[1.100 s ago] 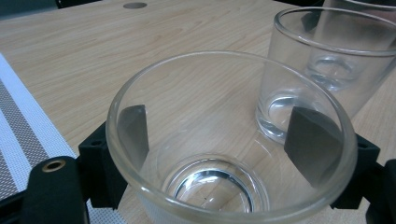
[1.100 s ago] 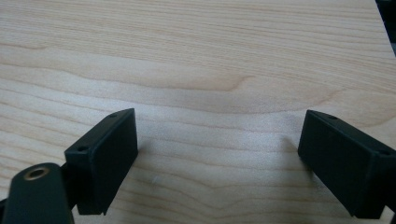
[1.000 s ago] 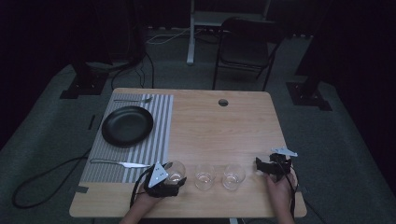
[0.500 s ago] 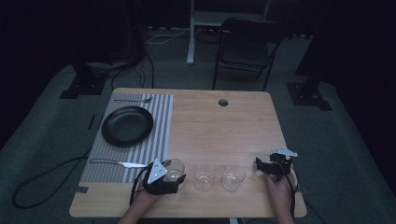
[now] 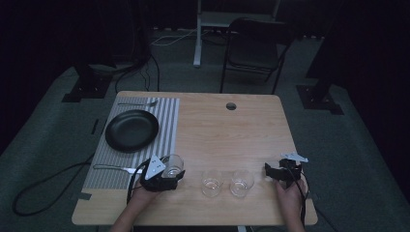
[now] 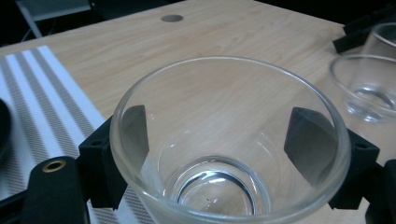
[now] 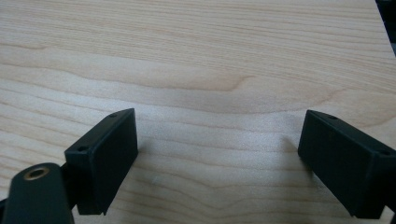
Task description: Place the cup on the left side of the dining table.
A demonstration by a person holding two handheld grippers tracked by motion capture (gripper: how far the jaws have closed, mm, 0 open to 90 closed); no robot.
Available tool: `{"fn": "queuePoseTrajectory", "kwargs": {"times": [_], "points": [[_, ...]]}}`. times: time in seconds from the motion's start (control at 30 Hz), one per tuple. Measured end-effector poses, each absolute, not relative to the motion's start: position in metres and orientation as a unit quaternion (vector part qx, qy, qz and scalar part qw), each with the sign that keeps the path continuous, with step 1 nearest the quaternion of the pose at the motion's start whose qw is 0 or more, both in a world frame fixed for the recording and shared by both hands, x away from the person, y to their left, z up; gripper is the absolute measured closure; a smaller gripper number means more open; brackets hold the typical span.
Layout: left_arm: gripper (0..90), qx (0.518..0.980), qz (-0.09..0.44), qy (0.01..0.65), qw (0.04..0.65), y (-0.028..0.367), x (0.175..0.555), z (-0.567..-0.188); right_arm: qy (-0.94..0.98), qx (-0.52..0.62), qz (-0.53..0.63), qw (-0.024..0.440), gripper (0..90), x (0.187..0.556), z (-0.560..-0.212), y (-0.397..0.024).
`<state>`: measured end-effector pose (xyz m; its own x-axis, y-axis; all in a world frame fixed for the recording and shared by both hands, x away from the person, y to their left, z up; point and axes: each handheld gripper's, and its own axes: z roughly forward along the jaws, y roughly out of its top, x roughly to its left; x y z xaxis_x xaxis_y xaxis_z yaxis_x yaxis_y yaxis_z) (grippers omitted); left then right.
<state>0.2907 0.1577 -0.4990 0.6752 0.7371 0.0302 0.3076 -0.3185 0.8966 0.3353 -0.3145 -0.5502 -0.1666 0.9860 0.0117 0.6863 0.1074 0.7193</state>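
I've pushed my left gripper (image 5: 170, 175) forward over the last second, so its jaws now sit on either side of the leftmost glass (image 5: 172, 165), right against its wall. The glass has barely shifted, if at all.

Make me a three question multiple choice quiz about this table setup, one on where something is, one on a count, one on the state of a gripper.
1. Where does the black plate sit?
A. on the striped placemat
B. on the bare wood by the table's hole
C. on the chair

2. How many clear glasses are on the table?
A. two
B. three
C. five

3. What is the right gripper doing?
A. clamping a fork
B. holding a glass
C. open over bare wood

Answers:
1. A, the high view shows the plate on the striped mat at the table's left.
2. B, one glass sits between the left gripper jaws, and a middle glass and a right glass stand beside it.
3. C, its own view shows the jaws spread with only wood between them.
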Motion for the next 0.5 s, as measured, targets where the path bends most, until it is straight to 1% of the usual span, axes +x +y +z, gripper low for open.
{"fn": "queuePoseTrajectory", "kwargs": {"times": [0.13,0.17,0.27,0.5], "points": [[19.6,0.778,0.223,0.342,0.477,0.163,0.296,-0.497,0.702,0.596,0.302,0.248,11.6,0.335,-0.55,-0.314],[19.6,0.777,0.232,0.346,0.472,0.165,0.298,-0.497,0.702,0.596,0.302,0.248,11.6,0.335,-0.55,-0.314],[19.6,0.774,0.238,0.355,0.468,0.169,0.302,-0.496,0.701,0.596,0.302,0.248,11.6,0.335,-0.55,-0.314],[19.6,0.766,0.244,0.379,0.459,0.179,0.316,-0.493,0.702,0.596,0.302,0.248,11.6,0.335,-0.55,-0.315]]}}
